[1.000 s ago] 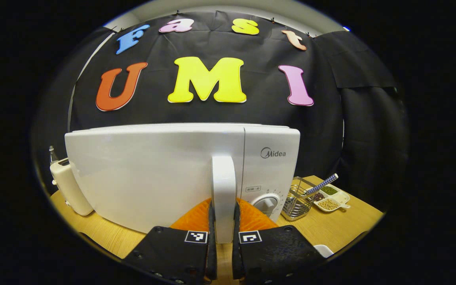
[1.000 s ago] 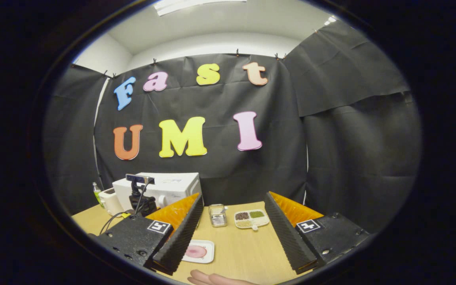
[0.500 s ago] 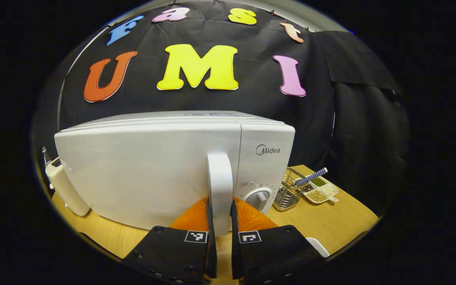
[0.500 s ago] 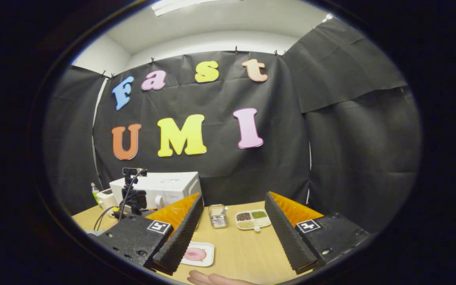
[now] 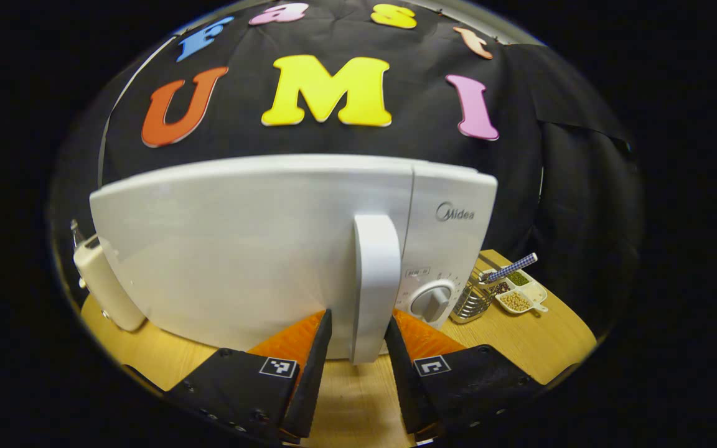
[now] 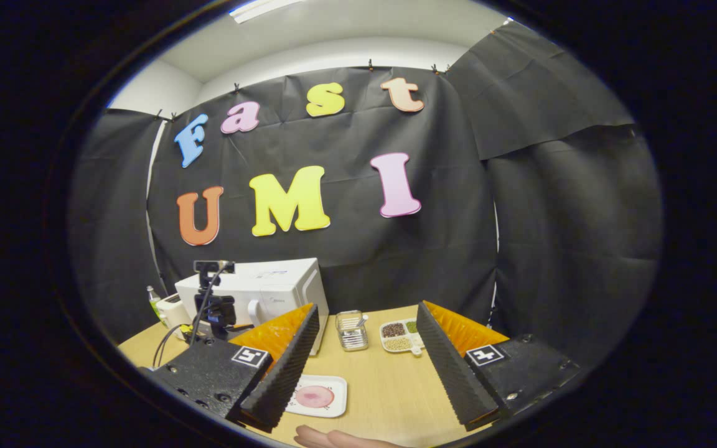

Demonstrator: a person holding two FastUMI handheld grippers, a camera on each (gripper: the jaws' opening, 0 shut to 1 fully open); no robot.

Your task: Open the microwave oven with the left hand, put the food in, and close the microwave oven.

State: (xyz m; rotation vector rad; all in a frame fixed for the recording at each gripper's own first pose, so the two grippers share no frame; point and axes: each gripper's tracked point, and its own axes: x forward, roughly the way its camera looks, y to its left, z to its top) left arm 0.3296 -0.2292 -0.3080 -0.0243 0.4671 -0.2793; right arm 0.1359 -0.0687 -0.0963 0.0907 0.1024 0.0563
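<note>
Was at the first step: opening the microwave (image 5: 452,205) door (image 5: 240,249), which looked shut, flat with the front

Left claw (image 5: 357,316) sat right at the front of the microwave, fingers spread, one on each side of the door handle (image 5: 376,280). Looked loose, not squeezing, with small gaps to the handle

Right claw (image 6: 367,306) was held well back from the microwave, spread wide, holding nothing

Food (image 6: 315,396), a round pink piece, lay on a white plate (image 6: 337,407) on the table (image 5: 520,348), in front of the microwave and off to its knob side. Not inside yet

Next move, as a guess: needed to squeeze the handle and pull it out in a curve to swing the door open. Needed a firm hold, or the handle could slip out

Counted:
- one microwave, one door, one handle, one knob (image 5: 431,302)
- two claws
- one plate, one piece of food
- one wire basket (image 5: 472,302), just beside the microwave on the knob side
- one dish of beans (image 5: 517,300), past the basket
- one small white box (image 5: 100,286) on the other side of the microwave
</note>
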